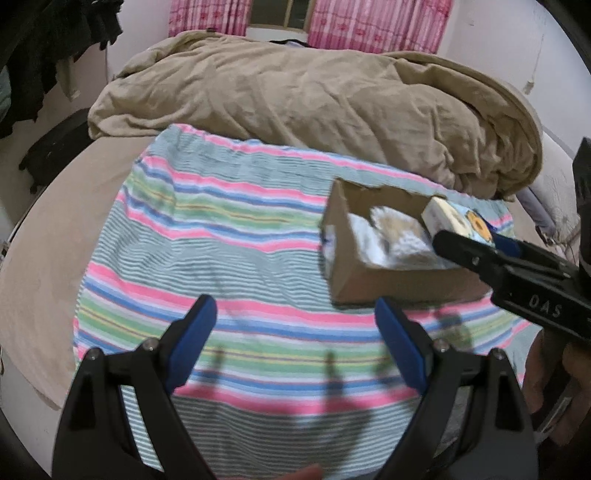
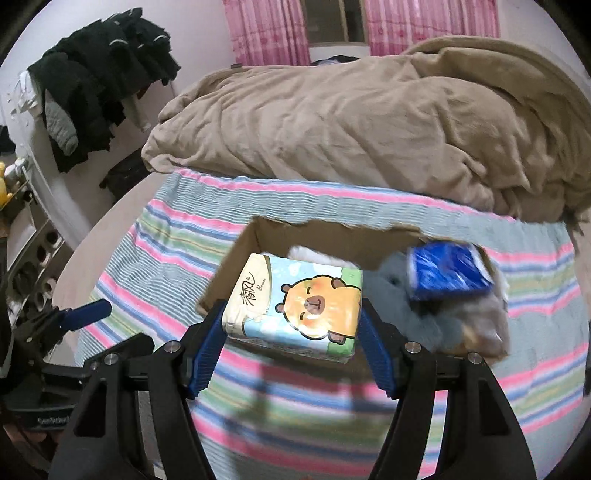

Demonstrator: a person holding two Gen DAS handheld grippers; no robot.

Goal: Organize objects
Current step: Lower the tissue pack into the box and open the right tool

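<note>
Bedroom surface: striped cloth (image 2: 280, 417) spread over a bed, with a rumpled tan duvet (image 2: 369, 122) behind it and pink curtains (image 2: 266, 29) on the far wall.
Landmark: open cardboard box (image 2: 258, 236) standing on the cloth; every place below is given relative to it.
Box contents: a blue packet (image 2: 448, 271) at its far right corner, resting on pale soft items that are too blurred to name.
Task's thing: tissue pack (image 2: 295, 299) printed with a cartoon animal, held over the box's near left corner, partly above the near wall and not yet inside.
Right gripper (image 2: 291, 350): pinching the tissue pack by its two short sides, blue pads pressed into the soft wrapper.
Left gripper (image 1: 295, 336): jaws spread wide and holding nothing, hovering over bare cloth to the left of the box and nearer the camera.
Step in hand: likely lowering the pack into the box.
Risk, catching: the pack straddles the near wall, so releasing here could tip it back onto the cloth.
Risk, box shifting: the light box on soft bedding could slide or tilt if the pack or a finger pushes its wall, and nothing braces it.
Risk, fit: the right half looks full, so the pack may perch on the heap.
Risk, grip: the squashy wrapper could deform and slip.
</note>
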